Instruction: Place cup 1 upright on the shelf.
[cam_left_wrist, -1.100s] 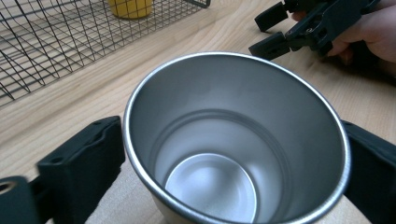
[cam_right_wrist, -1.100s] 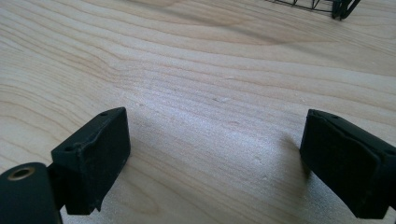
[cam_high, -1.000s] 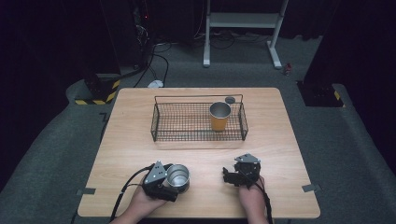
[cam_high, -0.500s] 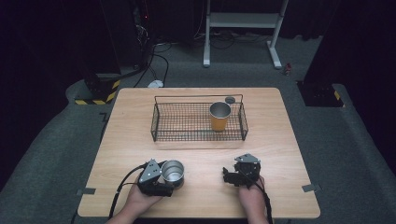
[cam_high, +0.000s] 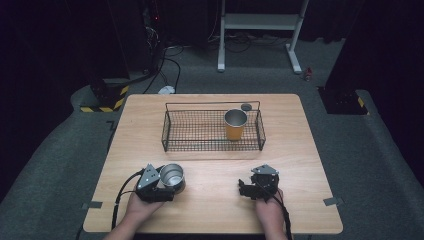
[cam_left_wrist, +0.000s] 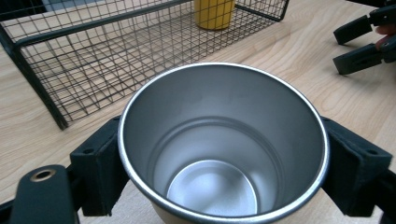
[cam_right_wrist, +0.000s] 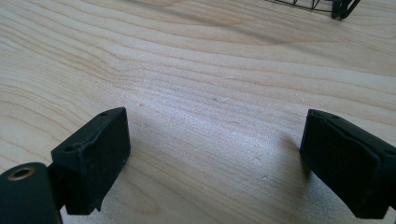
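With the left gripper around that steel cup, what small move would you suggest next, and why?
Probably lift the steel cup and carry it toward the wire basket. The left gripper has its jaws against both sides of the cup, which stands on the table outside the basket, where a yellow cup already stands.

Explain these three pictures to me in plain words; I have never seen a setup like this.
A person sits at a wooden table, holding a two-jawed clamp tool in each hand. The high view looks down from above. The other two come from small cameras riding on each tool, looking along its black jaws. The left hand-held gripper is closed around an empty steel cup, standing on the table near the person. The right hand-held gripper is open, with bare wood between its jaws. Farther back sits a black wire basket with a yellow cup standing inside.
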